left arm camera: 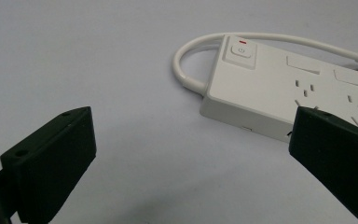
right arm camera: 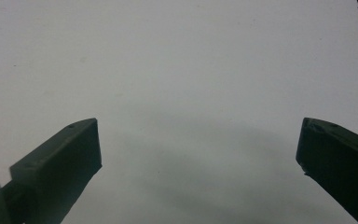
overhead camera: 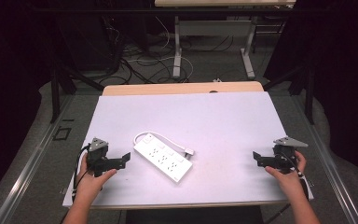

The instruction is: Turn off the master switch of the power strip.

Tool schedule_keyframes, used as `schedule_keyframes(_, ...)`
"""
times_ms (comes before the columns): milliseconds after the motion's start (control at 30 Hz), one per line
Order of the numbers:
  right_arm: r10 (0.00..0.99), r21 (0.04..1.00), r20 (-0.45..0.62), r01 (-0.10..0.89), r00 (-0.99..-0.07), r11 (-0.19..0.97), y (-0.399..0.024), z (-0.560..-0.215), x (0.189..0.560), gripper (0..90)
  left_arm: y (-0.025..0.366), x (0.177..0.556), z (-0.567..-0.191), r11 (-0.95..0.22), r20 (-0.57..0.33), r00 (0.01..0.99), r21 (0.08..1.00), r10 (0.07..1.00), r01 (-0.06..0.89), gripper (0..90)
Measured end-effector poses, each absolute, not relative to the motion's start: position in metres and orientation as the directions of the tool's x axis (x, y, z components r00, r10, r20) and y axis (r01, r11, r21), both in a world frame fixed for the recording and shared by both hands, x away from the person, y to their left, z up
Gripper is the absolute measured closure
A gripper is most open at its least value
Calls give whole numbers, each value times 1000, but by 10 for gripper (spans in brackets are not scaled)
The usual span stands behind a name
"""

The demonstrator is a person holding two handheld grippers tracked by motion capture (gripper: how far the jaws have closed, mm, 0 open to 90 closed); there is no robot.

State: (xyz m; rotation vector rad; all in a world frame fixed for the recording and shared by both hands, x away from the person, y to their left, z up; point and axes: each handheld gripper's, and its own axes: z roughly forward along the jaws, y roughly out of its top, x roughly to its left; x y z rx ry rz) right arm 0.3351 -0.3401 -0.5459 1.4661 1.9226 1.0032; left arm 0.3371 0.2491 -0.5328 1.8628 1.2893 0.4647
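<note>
I hold my left gripper (overhead camera: 121,161) low over the white table (overhead camera: 233,121), jaws spread wide with nothing between them. The white power strip (overhead camera: 163,157) lies flat near the table's middle, just ahead of those jaws and apart from them, its switch end and looped cord (left arm camera: 186,65) nearest me. My right gripper (overhead camera: 259,158) stands open too, well apart from the strip.

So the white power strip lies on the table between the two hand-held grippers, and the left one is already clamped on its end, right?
Not clamped. In the left gripper view the left hand-held gripper has its jaws wide open, short of the power strip. The strip does lie on the table between the two, as the high view shows.
</note>
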Motion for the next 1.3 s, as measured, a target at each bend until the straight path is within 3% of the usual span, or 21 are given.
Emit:
schedule_keyframes(667, 953, 841, 16, 520, -303, 151, -327, -547, 329, 0, 255, 335, -531, -140, -133, 385, 787, 913, 602, 18)
schedule_keyframes(1300, 940, 795, 54, 584, -338, 164, -321, -546, 328, 0, 264, 341, -518, -133, -123, 354, 775, 927, 617, 22)
